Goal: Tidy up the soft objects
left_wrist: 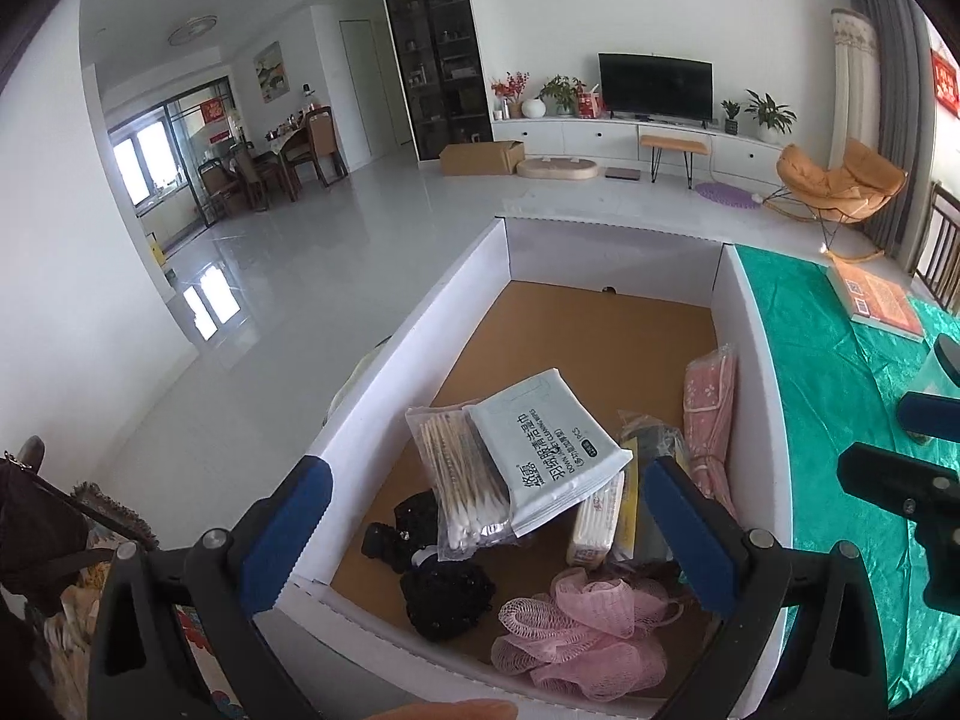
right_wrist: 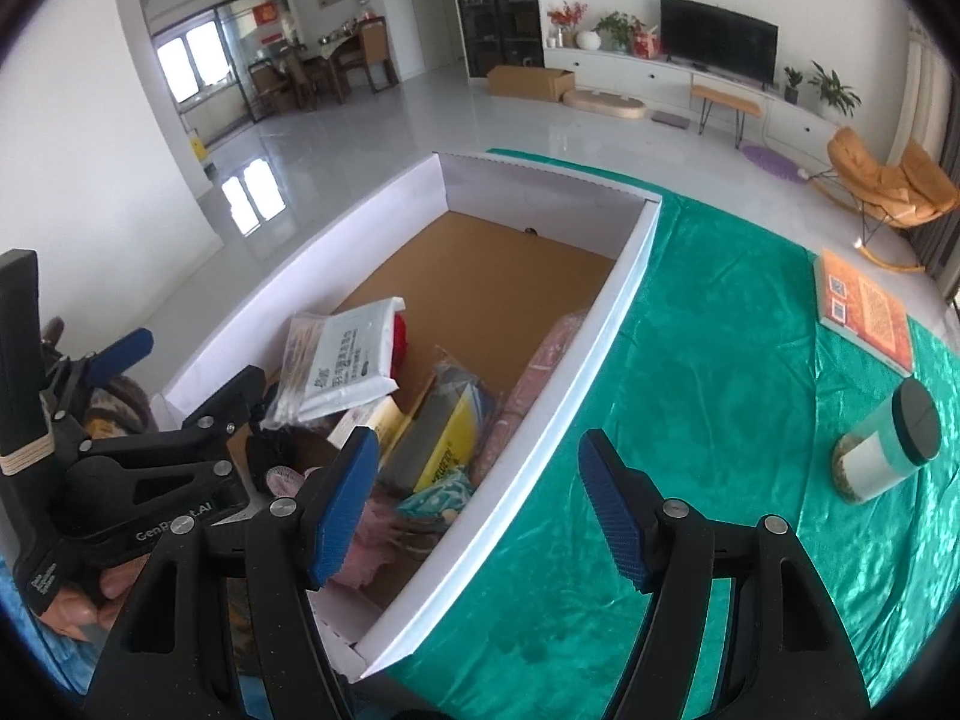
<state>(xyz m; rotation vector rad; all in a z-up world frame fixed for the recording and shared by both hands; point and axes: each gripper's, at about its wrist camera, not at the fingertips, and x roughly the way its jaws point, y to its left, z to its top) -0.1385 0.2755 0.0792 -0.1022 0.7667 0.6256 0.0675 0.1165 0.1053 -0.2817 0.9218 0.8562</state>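
A white cardboard box [left_wrist: 414, 324] with a brown floor holds the soft items: a pink mesh bath sponge [left_wrist: 582, 636], a black lacy scrunchie [left_wrist: 447, 597], a bag of cotton swabs [left_wrist: 462, 480], a white wipes pack [left_wrist: 552, 456] and a pink folded cloth in plastic [left_wrist: 711, 420]. My left gripper [left_wrist: 489, 540] is open and empty, hovering over the box's near end. My right gripper [right_wrist: 480, 510] is open and empty, above the box's right wall [right_wrist: 576, 372]. The left gripper also shows in the right wrist view [right_wrist: 198, 378].
The box sits on a green cloth [right_wrist: 720, 360] covering the table. An orange book [right_wrist: 864, 315] and a clear jar with a dark lid [right_wrist: 885, 450] lie on the cloth to the right. Bags and fabric [left_wrist: 54, 540] are beside the box's left.
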